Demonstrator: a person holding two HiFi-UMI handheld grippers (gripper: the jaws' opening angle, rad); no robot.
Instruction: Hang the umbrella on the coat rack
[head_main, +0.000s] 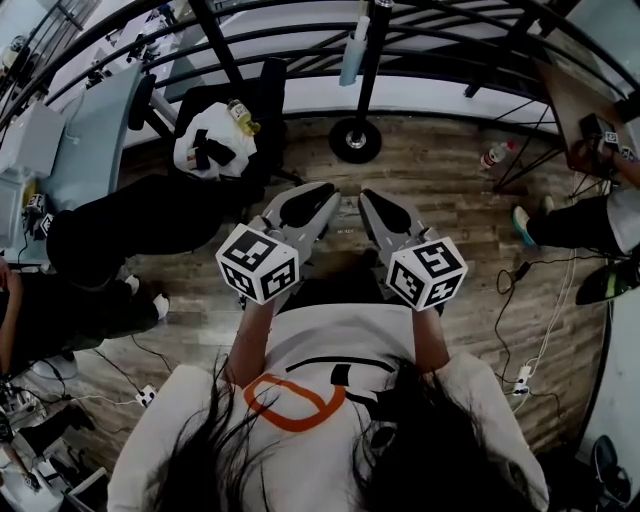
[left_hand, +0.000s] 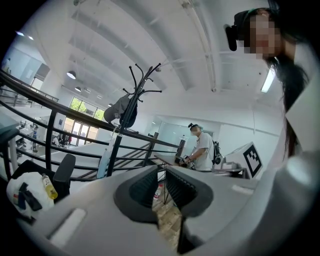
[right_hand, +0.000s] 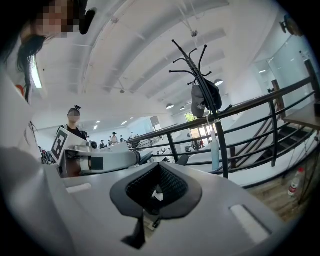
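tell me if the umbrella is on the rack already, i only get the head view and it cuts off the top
observer: Yes. The left gripper view shows the umbrella hanging down alongside the rack.
operator: anything else on it
observer: A dark bag hangs near the rack's top, above the umbrella.
operator: grippers holding anything
observer: No. The left gripper has its jaws slightly apart with only floor showing between them. The right gripper has its tips together on nothing.
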